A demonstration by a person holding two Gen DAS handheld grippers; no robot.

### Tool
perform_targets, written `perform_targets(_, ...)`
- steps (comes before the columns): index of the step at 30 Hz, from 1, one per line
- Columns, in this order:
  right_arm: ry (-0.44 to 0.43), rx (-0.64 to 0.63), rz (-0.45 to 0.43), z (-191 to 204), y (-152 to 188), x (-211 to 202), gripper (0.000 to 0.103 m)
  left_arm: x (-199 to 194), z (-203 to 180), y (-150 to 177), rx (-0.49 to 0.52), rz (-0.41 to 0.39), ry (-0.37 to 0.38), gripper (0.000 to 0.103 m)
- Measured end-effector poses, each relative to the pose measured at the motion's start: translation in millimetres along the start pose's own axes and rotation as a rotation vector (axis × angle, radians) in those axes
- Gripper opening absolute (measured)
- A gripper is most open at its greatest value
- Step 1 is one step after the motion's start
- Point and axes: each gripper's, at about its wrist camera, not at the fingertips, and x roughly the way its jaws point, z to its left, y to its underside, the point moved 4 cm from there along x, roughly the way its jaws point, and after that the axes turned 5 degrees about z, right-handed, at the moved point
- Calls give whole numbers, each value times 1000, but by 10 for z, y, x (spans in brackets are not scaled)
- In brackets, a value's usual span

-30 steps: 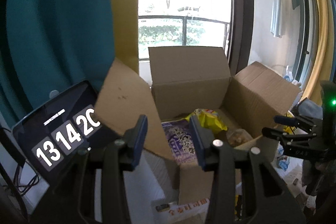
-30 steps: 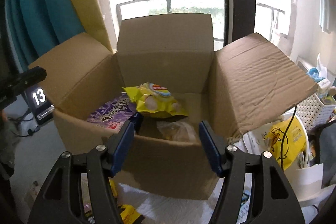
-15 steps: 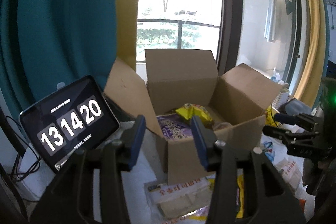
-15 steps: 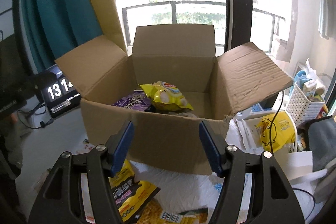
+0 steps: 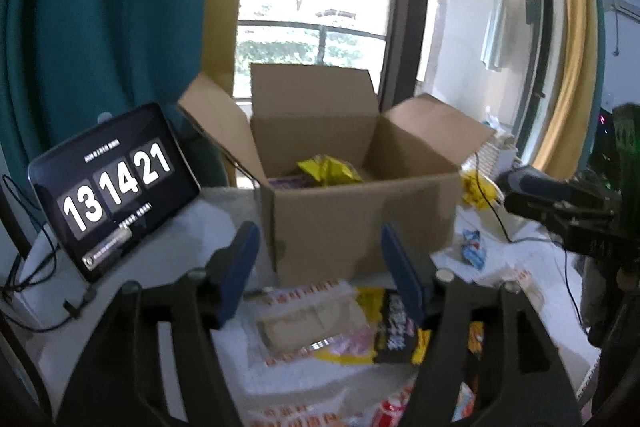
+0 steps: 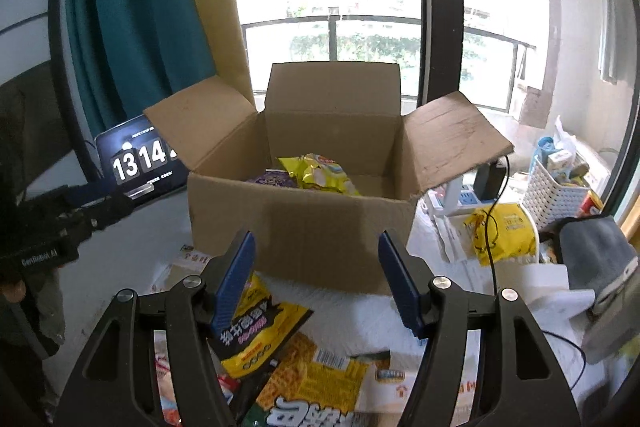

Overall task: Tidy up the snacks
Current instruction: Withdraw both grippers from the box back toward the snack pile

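I had both grippers spread wide and holding nothing. The left gripper (image 5: 320,271) sat in the lower middle of its frame, its blue pads framing the near wall of the cardboard box (image 5: 360,219) at the centre. The box stood with all flaps open; a yellow chip bag (image 6: 316,175) lay inside at the middle, with a purple packet (image 6: 272,179) just beside it to the left. The right gripper (image 6: 316,279) hung low in its own frame in front of the same box. Below it, loose on the white cloth (image 6: 352,303), lay a black-and-yellow snack bag (image 6: 256,339) under the left pad and a yellow checked packet (image 6: 320,379) at the bottom centre. A tablet clock (image 5: 112,187) reading 13 14 21 leaned at the left of the left view. A white basket (image 6: 556,191) stood at the right edge.
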Motion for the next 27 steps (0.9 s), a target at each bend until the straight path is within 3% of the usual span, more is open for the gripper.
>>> perform_targets(9, 9, 29, 0, -134, 284, -206, 67, -79, -355, 339, 43, 64, 60, 67)
perform_targets(18, -8, 44, 27, -284, 603, -301, 67, -5, -495, 583, 31, 132, 60, 68)
perform_targets(27, -21, 97, 44, -540, 871, -277, 70, 143, -686, 940, 23, 253, 73, 68)
